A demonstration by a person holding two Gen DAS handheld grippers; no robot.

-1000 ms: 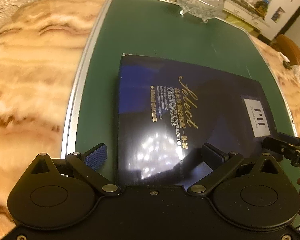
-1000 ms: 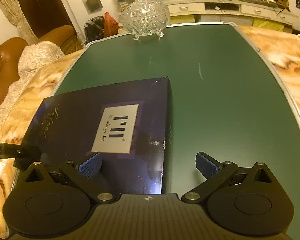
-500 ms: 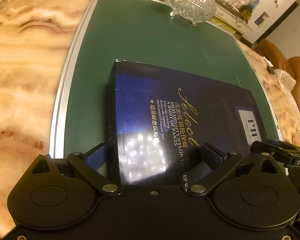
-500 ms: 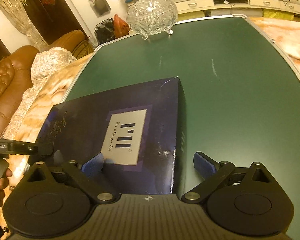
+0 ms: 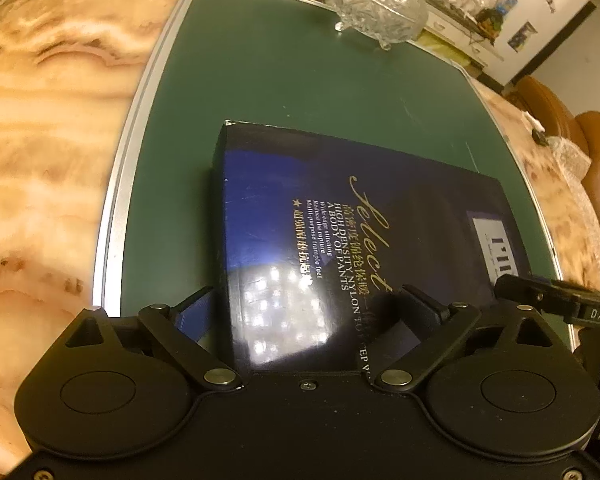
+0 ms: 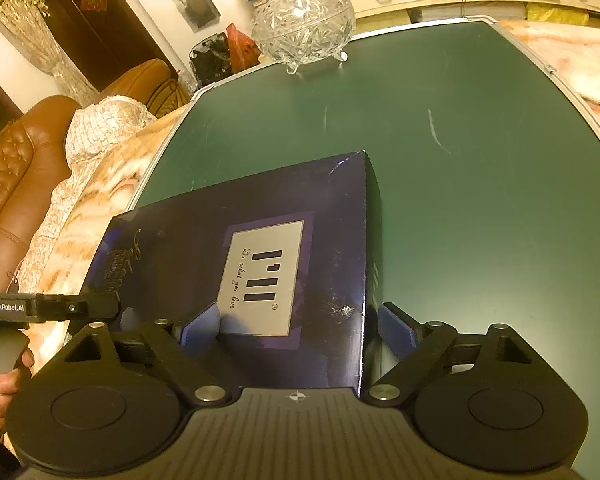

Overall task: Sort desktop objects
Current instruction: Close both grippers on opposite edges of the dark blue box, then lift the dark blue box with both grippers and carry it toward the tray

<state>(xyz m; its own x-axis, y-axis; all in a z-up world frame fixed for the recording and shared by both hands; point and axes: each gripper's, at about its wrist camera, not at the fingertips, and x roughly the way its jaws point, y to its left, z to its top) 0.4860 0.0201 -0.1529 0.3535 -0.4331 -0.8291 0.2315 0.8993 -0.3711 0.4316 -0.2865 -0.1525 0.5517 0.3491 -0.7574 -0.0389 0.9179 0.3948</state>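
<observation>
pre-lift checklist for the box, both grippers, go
1. Dark blue box lies flat on the green mat: ok.
2. Left gripper straddles the box's near left corner, jaws closing: ok.
3. Right gripper straddles the near right corner, jaws closing: ok.
4. Pads pressing the box firmly on either side: cannot tell.
5. Glass bowl stands apart at the mat's far edge, clear of the box: ok.
6. Box weight and contents: cannot tell.
</observation>
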